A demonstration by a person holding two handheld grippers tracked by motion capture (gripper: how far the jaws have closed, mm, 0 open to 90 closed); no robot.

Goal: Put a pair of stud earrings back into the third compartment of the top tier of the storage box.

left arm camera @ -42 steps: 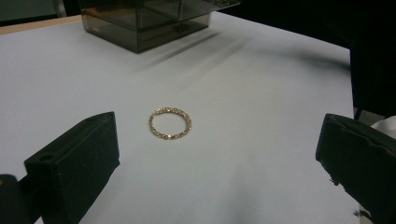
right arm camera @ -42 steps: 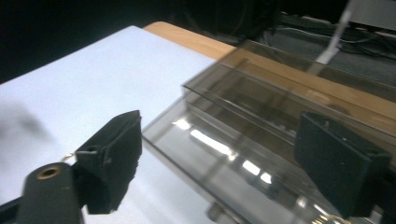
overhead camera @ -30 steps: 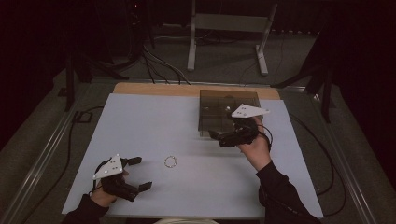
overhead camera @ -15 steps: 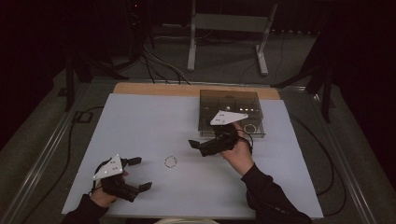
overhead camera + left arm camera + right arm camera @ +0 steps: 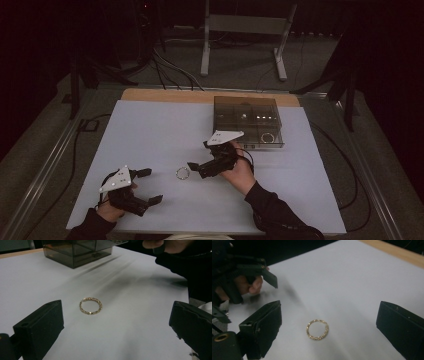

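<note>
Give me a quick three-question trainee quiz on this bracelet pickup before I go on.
1. True or false: the gold chain bracelet lies flat on the white table cover, touched by neither hand-held gripper.
2. Which hand-held gripper is nearer the bracelet? A) left hand-held gripper B) right hand-held gripper
3. Fill in: the smoked clear compartment box stands at the table's ____ edge, past the right hand-held gripper.

Key: 1 true, both sets of jaws stand open, clear of it. 2 B. 3 far.
</note>
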